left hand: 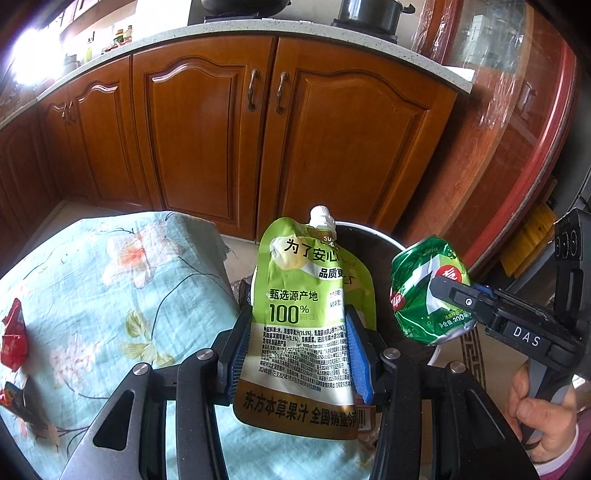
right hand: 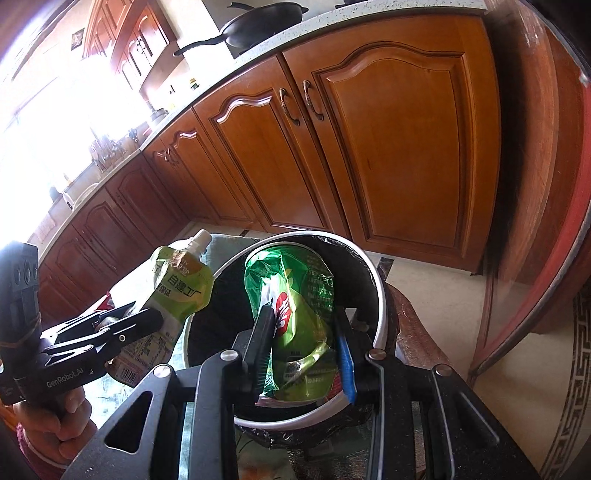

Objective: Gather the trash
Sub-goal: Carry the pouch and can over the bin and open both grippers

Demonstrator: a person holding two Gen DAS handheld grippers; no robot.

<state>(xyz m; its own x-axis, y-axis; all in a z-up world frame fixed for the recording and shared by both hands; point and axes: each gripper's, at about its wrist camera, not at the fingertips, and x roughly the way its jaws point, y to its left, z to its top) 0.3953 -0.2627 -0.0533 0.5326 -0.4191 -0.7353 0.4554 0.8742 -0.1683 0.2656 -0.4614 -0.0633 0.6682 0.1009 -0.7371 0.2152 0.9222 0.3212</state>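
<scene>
Left tool (left hand: 299,350) is gripping a green juice pouch (left hand: 306,325) w/ white spout up at 12 o'clock, over the floral tabletop (left hand: 110,288). Right tool (right hand: 304,347) is clamping a crushed green can (right hand: 295,317), hanging just above the white-rimmed trash bin (right hand: 380,291). Beyond, approx 12 o'clock, wooden cabinets (left hand: 207,136) are standing under a counter w/ a black pan (right hand: 258,26).

Warm brown wooden cabinet doors (left hand: 207,136) with curved metal handles (right hand: 309,100), pale speckled counter (left hand: 258,27) above them, black pan (right hand: 258,26) on the hob, bright window glare (right hand: 55,99) at left, light tiled floor (right hand: 436,291), floral cloth (left hand: 110,288), red-rimmed round glass tabletop (left hand: 532,122) at right
</scene>
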